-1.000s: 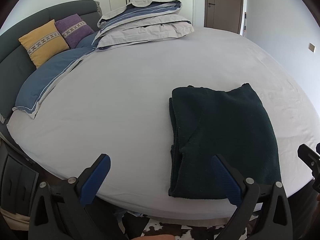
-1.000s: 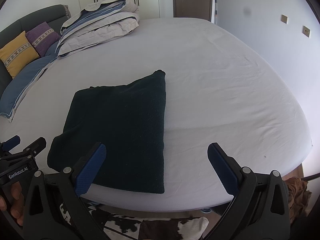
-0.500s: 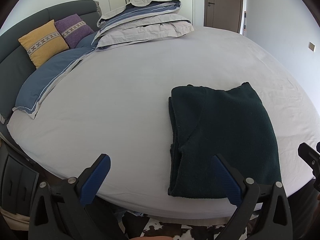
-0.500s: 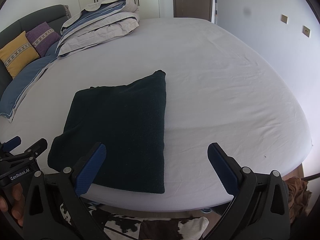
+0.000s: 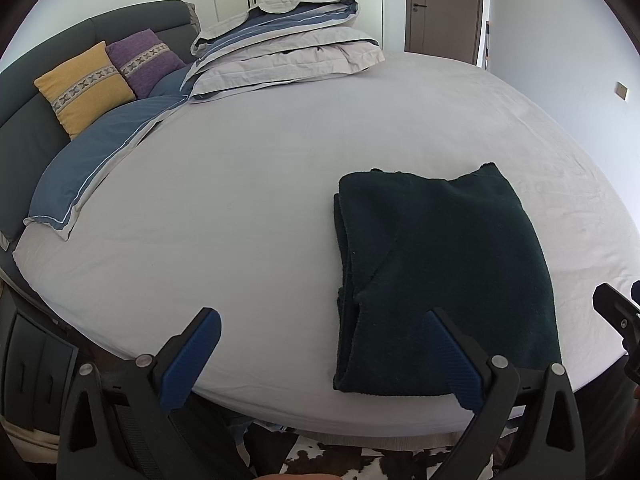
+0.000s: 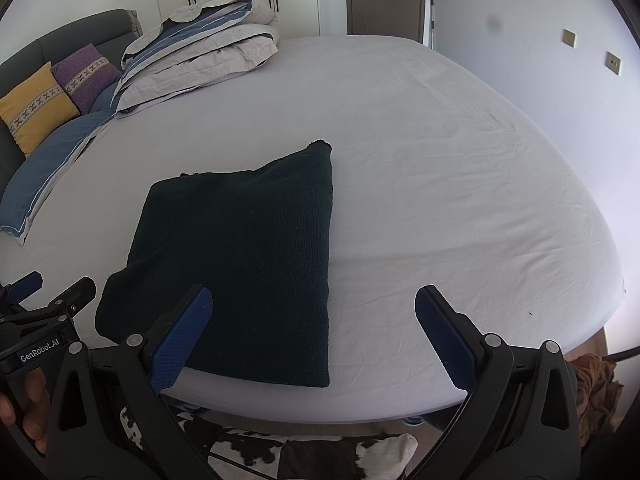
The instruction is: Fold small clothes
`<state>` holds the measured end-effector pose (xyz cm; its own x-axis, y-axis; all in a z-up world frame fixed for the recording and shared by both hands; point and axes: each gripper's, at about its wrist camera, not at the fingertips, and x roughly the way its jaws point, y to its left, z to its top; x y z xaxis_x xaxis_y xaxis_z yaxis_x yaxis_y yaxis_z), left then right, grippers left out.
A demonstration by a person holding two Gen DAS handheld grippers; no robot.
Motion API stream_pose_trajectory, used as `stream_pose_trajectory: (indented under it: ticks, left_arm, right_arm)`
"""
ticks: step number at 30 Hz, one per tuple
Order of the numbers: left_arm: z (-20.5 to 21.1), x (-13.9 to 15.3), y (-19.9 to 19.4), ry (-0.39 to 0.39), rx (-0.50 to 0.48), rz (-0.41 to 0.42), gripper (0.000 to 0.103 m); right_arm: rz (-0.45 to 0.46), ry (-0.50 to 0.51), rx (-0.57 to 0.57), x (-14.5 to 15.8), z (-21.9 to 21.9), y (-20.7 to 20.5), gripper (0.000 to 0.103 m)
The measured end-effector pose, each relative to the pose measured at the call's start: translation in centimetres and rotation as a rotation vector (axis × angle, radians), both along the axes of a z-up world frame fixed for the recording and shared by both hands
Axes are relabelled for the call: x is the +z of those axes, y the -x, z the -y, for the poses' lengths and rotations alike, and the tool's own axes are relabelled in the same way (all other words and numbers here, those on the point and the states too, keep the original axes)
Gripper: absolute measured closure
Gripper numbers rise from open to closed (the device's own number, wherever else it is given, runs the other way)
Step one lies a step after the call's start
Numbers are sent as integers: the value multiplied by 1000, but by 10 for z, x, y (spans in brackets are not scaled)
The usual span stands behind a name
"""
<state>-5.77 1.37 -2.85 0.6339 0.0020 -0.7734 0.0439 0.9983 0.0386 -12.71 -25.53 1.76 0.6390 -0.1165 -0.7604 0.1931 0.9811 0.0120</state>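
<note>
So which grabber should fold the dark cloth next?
Probably the left gripper: the dark garment's layered open edges face it. The right gripper is open too, but nearer the smooth folded side.

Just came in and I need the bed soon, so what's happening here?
A person holding a gripper in each hand is folding clothes on the bed. A dark garment lies folded flat near the bed's front edge. The left gripper and right gripper are both open, held back at that edge, touching nothing. Folded bedding and pillows sit at the far side.
</note>
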Motion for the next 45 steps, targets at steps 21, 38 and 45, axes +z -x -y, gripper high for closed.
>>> stream_pose_trajectory:
  ticks: [21,38,45]
  left_arm:
    - [1,2,1,0,-3,-2,0]
    - [0,2,2,2,-5,-6,0]
    - [0,2,2,2,-5,-6,0]
  right_arm:
    - [0,1,1,0,0,0,0]
    - [-2,1,2,1,0,0,0]
    - [-1,1,3,0,0,0,0]
